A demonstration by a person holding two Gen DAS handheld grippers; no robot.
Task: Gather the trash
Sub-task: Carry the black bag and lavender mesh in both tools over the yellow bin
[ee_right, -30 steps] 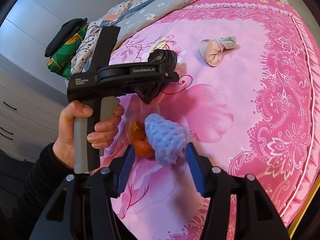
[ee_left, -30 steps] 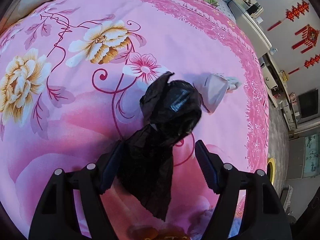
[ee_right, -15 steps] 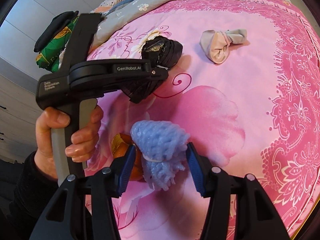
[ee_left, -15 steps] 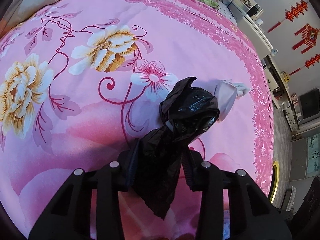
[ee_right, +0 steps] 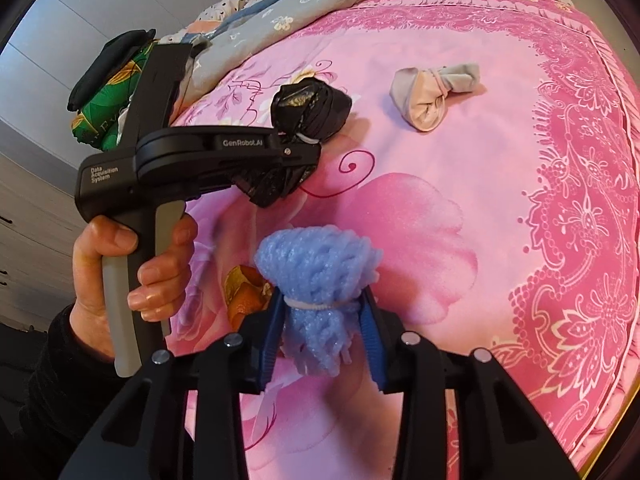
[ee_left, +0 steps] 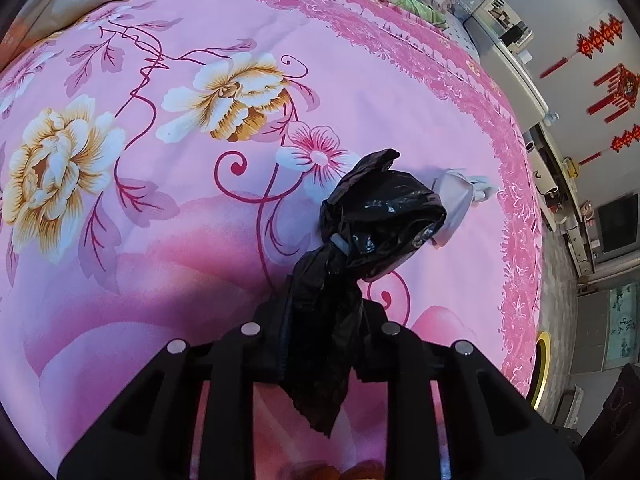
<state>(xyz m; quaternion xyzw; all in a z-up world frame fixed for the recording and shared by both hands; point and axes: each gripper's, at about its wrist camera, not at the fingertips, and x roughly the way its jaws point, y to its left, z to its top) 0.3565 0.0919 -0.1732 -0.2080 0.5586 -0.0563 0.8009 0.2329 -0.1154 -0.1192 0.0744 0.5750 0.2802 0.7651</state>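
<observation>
Left hand-held gripper (ee_left: pixel 326 344), jaws just closing, pinches only the loose tail of the black bag (ee_left: pixel 380 228) lying on the bed (ee_left: pixel 160 220); could slip free on lifting. Right hand-held gripper (ee_right: pixel 320 344), likewise closing, squeezes the blue foam net (ee_right: pixel 316 276) at its tied neck; might crush or drop.

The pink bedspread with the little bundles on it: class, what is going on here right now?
A person is collecting trash off the pink bedspread with two handheld grippers. The left gripper has just been closing and now pinches the tail of a tied black bag. The right gripper has just been closing on a blue foam-net bundle at its tie. A grey tied bundle and some orange peel lie ungripped on the bed.
</observation>
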